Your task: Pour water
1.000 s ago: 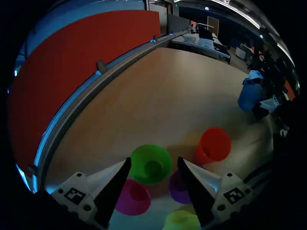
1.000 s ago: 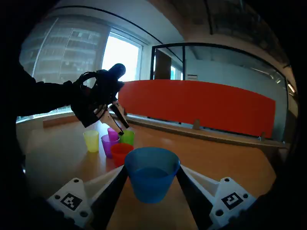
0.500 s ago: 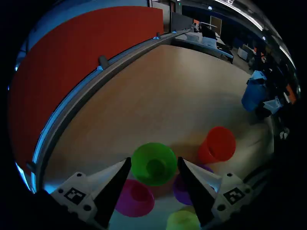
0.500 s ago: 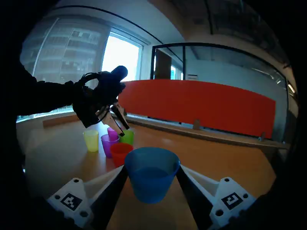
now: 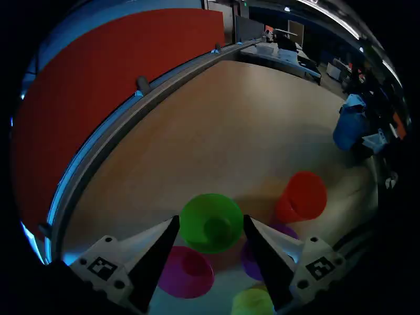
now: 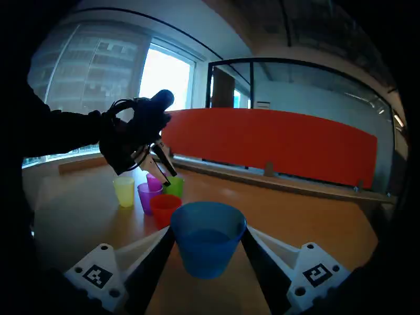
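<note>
The right claw (image 6: 207, 231) is clamped on a translucent blue plastic cup (image 6: 207, 249), one finger pressing each side of it. The cup is upright and held above the pale wooden worktop (image 6: 294, 220), and water (image 6: 208, 237) shows through its wall, filling it partway.

In the right gripper view, four more cups stand close together farther along the worktop, towards the window end: a red plastic cup (image 6: 166, 209) nearest, then a purple one (image 6: 147, 197), a yellow one (image 6: 124, 190) and a green one (image 6: 175, 186), with a pink cup (image 6: 153, 181) just behind the purple. A dark-gloved hand (image 6: 131, 137) holds the left claw (image 6: 167, 178) over this group, tips pointing down at the green cup.

In the left gripper view, the left claw (image 5: 210, 218) has its fingers apart. The green cup (image 5: 211, 231) lies between them, seen from above, and neither finger touches it. The pink cup (image 5: 186, 272), purple cup (image 5: 251, 258) and yellow cup (image 5: 254, 303) sit behind it, and the red cup (image 5: 303, 195) stands a little apart to one side. The blue cup (image 5: 349, 131) is well apart from the group. A long red partition panel (image 5: 79, 94) runs along the worktop's far edge.
</note>
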The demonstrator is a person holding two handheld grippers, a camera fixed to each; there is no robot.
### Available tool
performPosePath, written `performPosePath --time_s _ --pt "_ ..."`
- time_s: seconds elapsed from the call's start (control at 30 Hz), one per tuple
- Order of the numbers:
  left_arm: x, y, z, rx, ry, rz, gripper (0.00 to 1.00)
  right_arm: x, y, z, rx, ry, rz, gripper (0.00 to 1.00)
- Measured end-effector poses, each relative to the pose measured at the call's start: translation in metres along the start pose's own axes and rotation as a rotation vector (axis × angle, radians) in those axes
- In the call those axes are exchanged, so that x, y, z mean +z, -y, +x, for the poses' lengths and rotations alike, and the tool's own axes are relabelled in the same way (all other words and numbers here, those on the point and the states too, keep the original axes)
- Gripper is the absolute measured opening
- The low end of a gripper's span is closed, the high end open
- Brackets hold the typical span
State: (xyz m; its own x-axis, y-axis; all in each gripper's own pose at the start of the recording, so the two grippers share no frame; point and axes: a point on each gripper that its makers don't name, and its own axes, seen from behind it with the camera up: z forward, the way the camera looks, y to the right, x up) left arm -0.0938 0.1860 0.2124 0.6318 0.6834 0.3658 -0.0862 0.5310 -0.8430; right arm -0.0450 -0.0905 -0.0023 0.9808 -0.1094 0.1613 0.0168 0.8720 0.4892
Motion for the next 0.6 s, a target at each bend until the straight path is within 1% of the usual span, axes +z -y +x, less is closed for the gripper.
performPosePath --time_s 0.1,0.27,0.4,0.6 --pt "-0.0012 0.0028 0.0027 0.006 -0.005 0.014 0.89 -0.0003 0.0002 0.0012 0.0 -0.002 0.001 0.9" --pt "-0.0032 -0.0005 0.001 -0.007 0.003 0.001 0.89 -0.0011 0.0016 0.0029 -0.003 -0.005 0.004 0.9" --pt "-0.0052 0.0008 0.0005 -0.006 0.0 0.012 0.89 -0.0013 0.0014 0.0023 -0.006 -0.004 0.002 0.9" --pt "-0.0042 0.0014 -0.0026 -0.028 0.001 0.015 0.89 -0.0029 0.0013 0.0012 -0.001 -0.007 0.002 0.9"
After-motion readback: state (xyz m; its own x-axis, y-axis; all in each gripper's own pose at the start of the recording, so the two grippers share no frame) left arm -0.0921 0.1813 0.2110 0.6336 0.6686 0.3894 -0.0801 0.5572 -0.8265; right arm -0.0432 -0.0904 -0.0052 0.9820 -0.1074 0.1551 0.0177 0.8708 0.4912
